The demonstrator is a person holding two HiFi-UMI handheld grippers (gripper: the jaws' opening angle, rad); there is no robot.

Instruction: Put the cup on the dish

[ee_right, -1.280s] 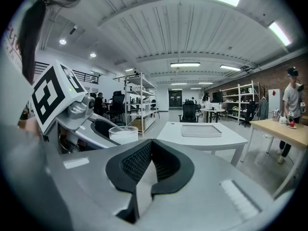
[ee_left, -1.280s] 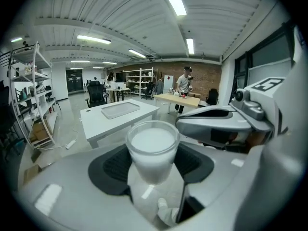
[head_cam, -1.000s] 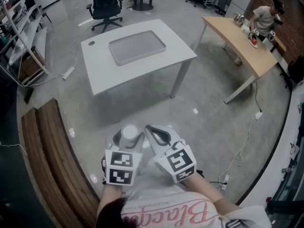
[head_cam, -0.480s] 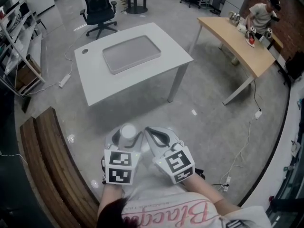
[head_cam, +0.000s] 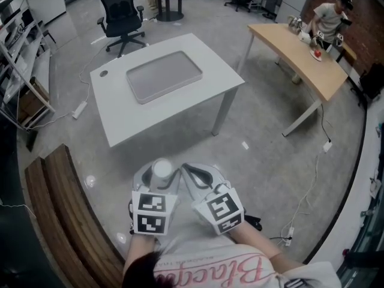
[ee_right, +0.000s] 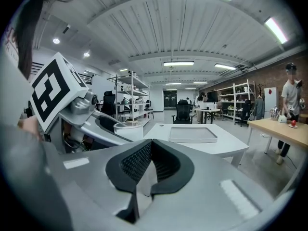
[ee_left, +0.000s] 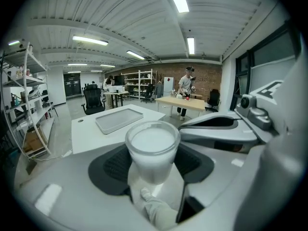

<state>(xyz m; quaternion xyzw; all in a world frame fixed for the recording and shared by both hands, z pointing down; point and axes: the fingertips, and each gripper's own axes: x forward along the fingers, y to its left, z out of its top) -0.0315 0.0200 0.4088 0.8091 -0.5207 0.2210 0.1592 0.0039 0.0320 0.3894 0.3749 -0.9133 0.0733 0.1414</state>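
Note:
A clear cup (head_cam: 162,169) with white inside stands upright between the jaws of my left gripper (head_cam: 161,173), close to my body and above the floor. In the left gripper view the dark pads press the cup (ee_left: 153,148) from both sides, so that gripper (ee_left: 152,163) is shut on it. My right gripper (head_cam: 201,173) hangs just to the right, its black pads closed together in the right gripper view (ee_right: 150,154) with nothing between them. The dish, a shallow grey tray (head_cam: 163,75), lies on a white table (head_cam: 120,116) well ahead.
A black office chair (head_cam: 123,14) stands behind the white table. A curved wooden bench (head_cam: 60,209) runs along my left. To the right is a wooden desk (head_cam: 300,53) with a person (head_cam: 330,20) at it. Shelves (head_cam: 18,59) line the left wall; cables lie on the floor.
The white table and tray sit slightly lower and further left in the head view. Both grippers keep their places near my body, and the cup stays held.

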